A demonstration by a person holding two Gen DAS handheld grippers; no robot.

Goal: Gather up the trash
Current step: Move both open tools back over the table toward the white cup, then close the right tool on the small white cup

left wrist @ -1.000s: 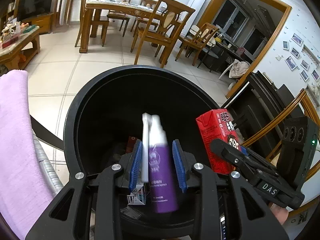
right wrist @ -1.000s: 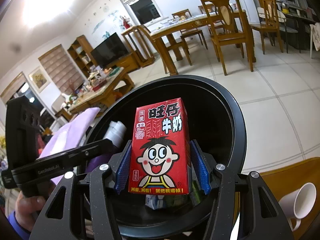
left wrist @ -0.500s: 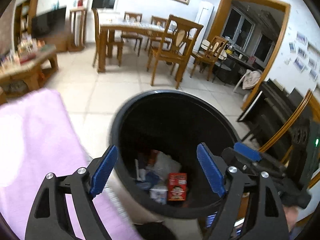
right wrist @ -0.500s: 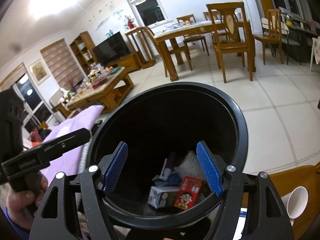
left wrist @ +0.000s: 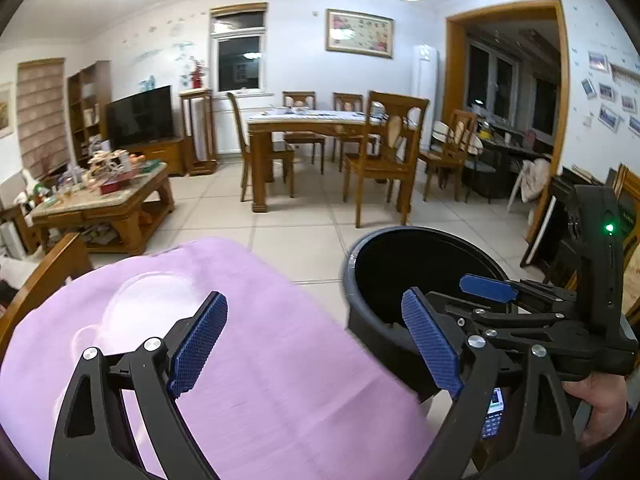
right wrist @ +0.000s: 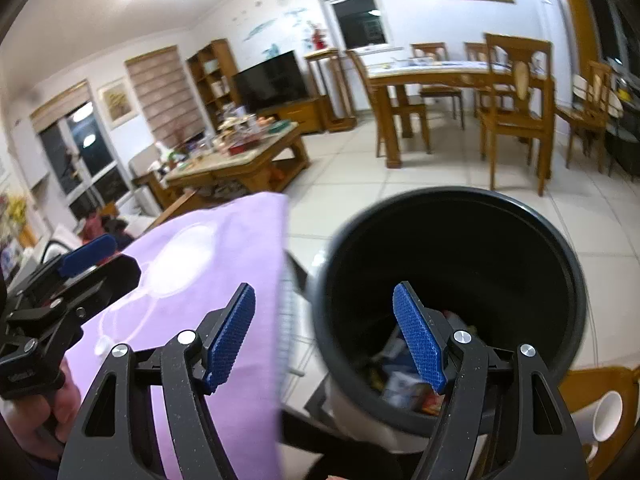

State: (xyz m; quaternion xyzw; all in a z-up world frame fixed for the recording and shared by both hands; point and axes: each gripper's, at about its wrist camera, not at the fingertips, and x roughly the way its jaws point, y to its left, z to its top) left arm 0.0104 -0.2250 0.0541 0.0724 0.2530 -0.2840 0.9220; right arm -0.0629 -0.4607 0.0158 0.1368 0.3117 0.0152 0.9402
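Now both loads are gone — our left gripper (left wrist: 316, 344) and right gripper (right wrist: 326, 336) gape empty, carton and bottle dropped in the bin (right wrist: 520, 216); we swing toward the purple cloth (left wrist: 280, 380).

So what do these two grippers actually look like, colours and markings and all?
Both grippers, left and right, are matte black, faintly speckled frames with triangular cut-outs and silver round bolts. Each finger carries a blue, cross-hatched pad. The right gripper's upright handle shows a green light. No cables show.
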